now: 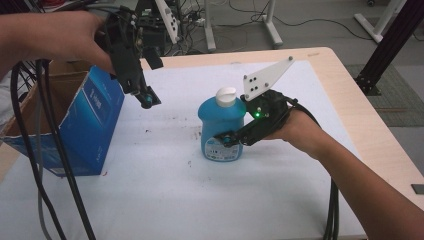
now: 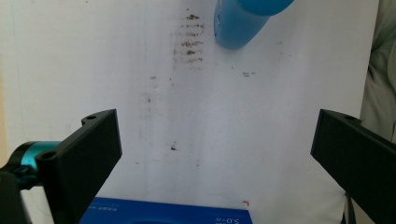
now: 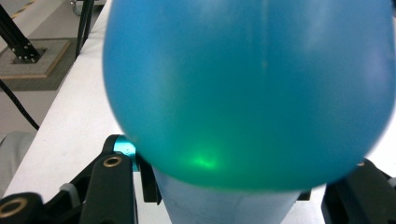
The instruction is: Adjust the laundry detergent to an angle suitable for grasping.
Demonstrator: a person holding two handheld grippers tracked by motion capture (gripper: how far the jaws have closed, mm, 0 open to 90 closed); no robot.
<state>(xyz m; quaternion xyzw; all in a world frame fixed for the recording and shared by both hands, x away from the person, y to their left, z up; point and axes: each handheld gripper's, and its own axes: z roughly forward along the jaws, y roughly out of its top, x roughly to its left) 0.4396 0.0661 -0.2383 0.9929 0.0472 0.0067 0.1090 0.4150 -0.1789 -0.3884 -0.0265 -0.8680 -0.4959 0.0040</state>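
right now the blue bottle (image 1: 220,127) stands upright near the middle of the bench (image 1: 325,65), on its white cover, with its white cap (image 1: 226,96) on top. the right gripper (image 1: 226,140) comes in from the bottle's right side and reaches around the lower body at the label. in the right gripper view the bottle (image 3: 247,93) sits squarely between the two black jaws, one at each side of its base, and both lie against its sides, so the jaws are clamped on the bottle. a green light from the gripper glows on the plastic.

the left gripper (image 1: 147,100) is held up in the air, well apart from the bottle and above the gap between it and the blue box (image 1: 92,125) that stands open at the left edge of the bench. in the left gripper view its jaws stand wide apart with nothing between them but the white cover far below; the bottle (image 2: 240,23) shows at the top of that view and the box (image 2: 168,215) at the bottom.
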